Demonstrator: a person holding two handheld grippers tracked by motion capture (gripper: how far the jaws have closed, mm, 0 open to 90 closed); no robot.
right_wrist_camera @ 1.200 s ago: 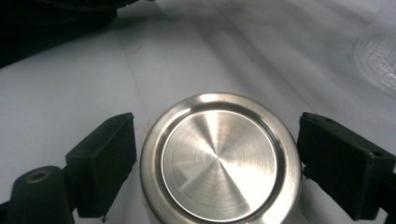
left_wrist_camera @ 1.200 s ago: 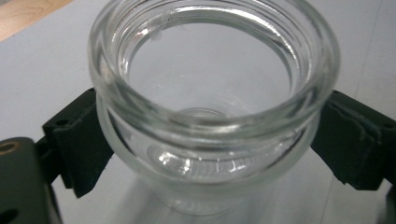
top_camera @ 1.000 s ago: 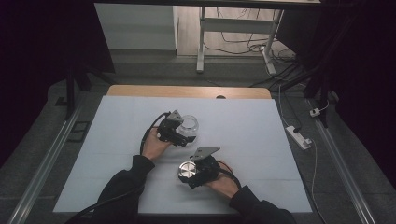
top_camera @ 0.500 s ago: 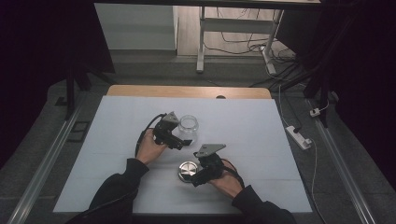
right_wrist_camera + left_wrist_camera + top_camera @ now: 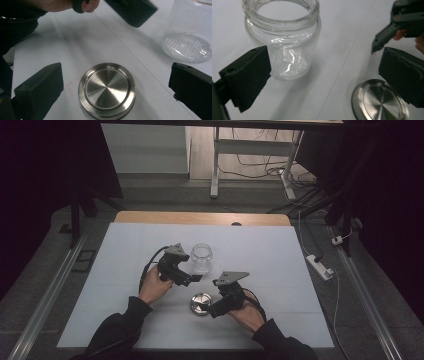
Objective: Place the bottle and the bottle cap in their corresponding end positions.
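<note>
Lid [image 5: 201, 303] off and lying flat low in the middle of the high view, glass jar [image 5: 201, 258] standing open just above it, both let go, left gripper [image 5: 192, 278] and right gripper [image 5: 206, 309] spread wide, jaws just opened, nothing between them.

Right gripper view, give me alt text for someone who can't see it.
A round metal lid lies flat on the white table between the open right tool's two black jaws, untouched. A clear glass jar stands at upper right.

Dim, dark surroundings; soft glare on metal lid [image 5: 107, 90].
</note>
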